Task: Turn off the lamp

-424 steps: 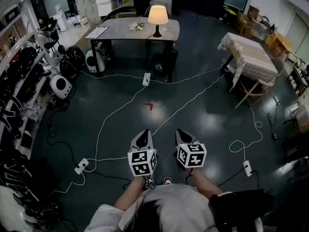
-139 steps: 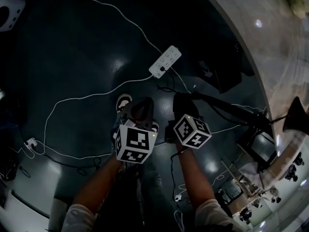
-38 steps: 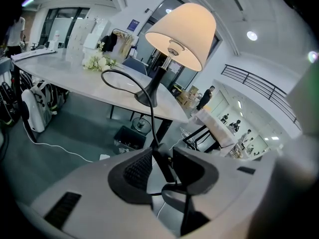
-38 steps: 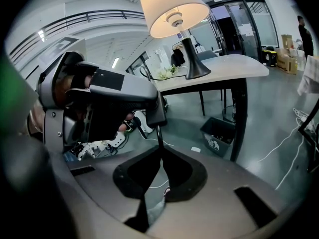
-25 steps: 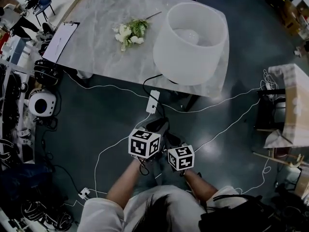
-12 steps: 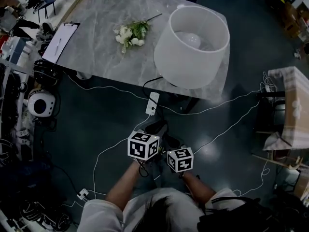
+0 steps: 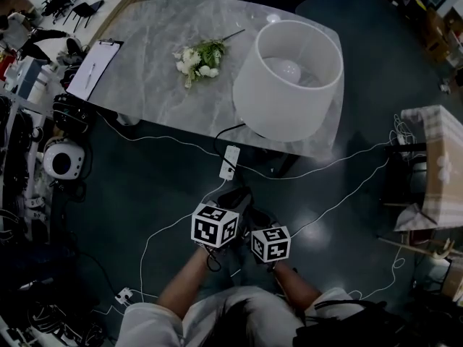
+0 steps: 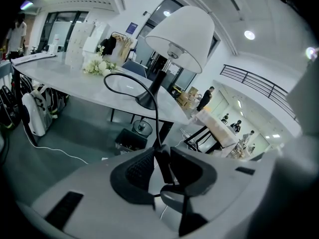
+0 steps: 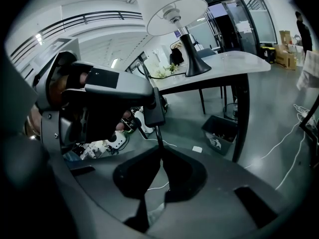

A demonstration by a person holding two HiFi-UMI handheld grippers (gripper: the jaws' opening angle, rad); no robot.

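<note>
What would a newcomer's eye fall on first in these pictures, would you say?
The big white lamp on the grey marble table, with a small bunch of flowers lying beside it, dominates the head view. In front of the table, the left gripper is shut on the black inline switch, and the right gripper pinches the lamp's cord just below it.

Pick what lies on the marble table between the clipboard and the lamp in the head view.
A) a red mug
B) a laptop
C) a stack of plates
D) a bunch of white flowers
D: a bunch of white flowers with green leaves lies on the table, just left of the lamp.
</note>
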